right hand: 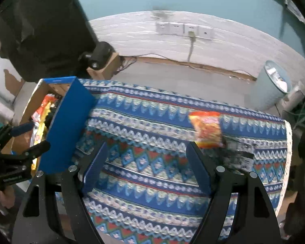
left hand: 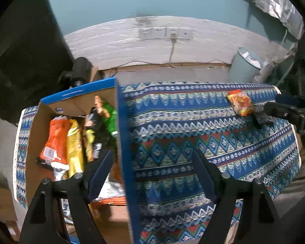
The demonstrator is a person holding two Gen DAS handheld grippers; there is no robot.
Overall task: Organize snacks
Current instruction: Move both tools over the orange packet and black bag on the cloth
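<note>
A blue cardboard box [left hand: 124, 142] stands at the table's left end and holds several snack packets [left hand: 57, 142]. It also shows in the right wrist view [right hand: 67, 130]. My left gripper [left hand: 152, 174] is open and empty, its fingers straddling the box's right wall. An orange snack packet [left hand: 241, 102] lies on the patterned cloth at the far right, with a dark packet [left hand: 262, 118] beside it. In the right wrist view the orange packet [right hand: 207, 129] and the dark packet [right hand: 240, 154] lie just beyond my open, empty right gripper [right hand: 146, 170].
The table carries a blue patterned cloth [right hand: 152, 193]. A pale blue bin [right hand: 272, 87] stands on the floor behind the table's right end. A black camera on a small carton [right hand: 100, 58] sits behind the box. Wall sockets [right hand: 185, 29] with a cable are on the back wall.
</note>
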